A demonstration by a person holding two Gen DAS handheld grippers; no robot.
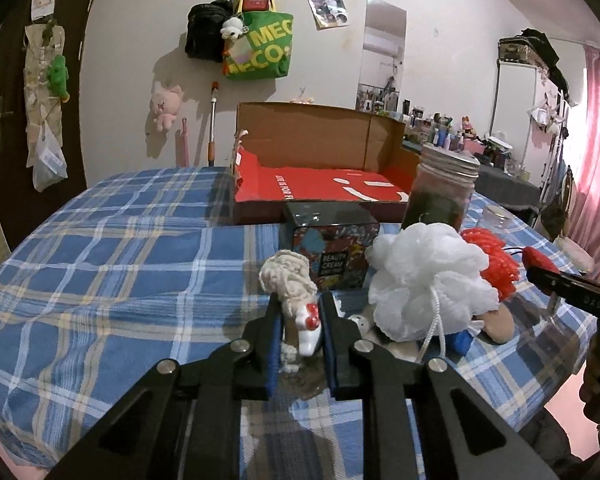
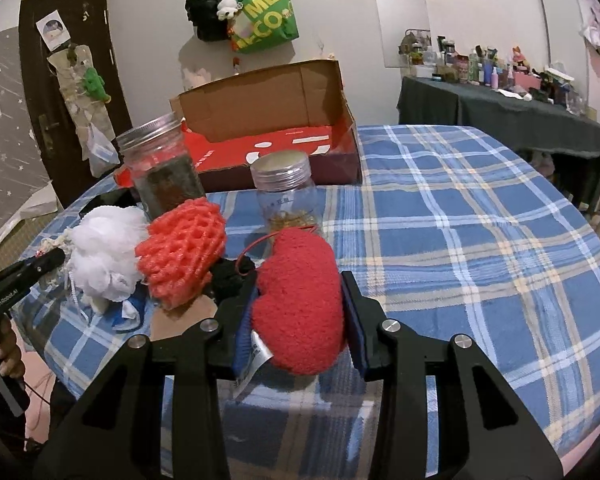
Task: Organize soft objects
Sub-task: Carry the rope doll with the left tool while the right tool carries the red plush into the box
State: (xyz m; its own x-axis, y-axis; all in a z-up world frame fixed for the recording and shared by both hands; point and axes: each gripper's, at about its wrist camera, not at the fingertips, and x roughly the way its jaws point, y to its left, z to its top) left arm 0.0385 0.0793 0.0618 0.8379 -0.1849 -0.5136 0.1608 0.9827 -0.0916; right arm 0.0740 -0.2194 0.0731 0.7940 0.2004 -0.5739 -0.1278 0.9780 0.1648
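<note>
Gripping a red plush heart (image 2: pixel 300 312), the right gripper (image 2: pixel 300 320) has its pads pressed into both flanks, the toy bulging between them with a white sewn-in tag hanging at the lower left. The left gripper (image 1: pixel 300 320) is pinched nearly closed on a small cream knitted doll (image 1: pixel 296 300) with a red bow, whose long axis runs along the fingers, woolly end pointing away.

Both toys sit at the near edge of the blue plaid cloth (image 1: pixel 100 260). The open cardboard box (image 1: pixel 320 168) with its red floor lies straight ahead and beyond them, so each load likely has to travel forward over the jars; the left hand looks the nearer.

Beside the grippers rest a white mesh bath puff (image 1: pixel 428 280) and a red foam net (image 2: pixel 184 248).

Readable writing: "BEAUTY CREAM" on a dark tin (image 1: pixel 332 252), "MECO" on the green bag (image 1: pixel 260 48), "GenRobot.AI" on the left gripper's side.
</note>
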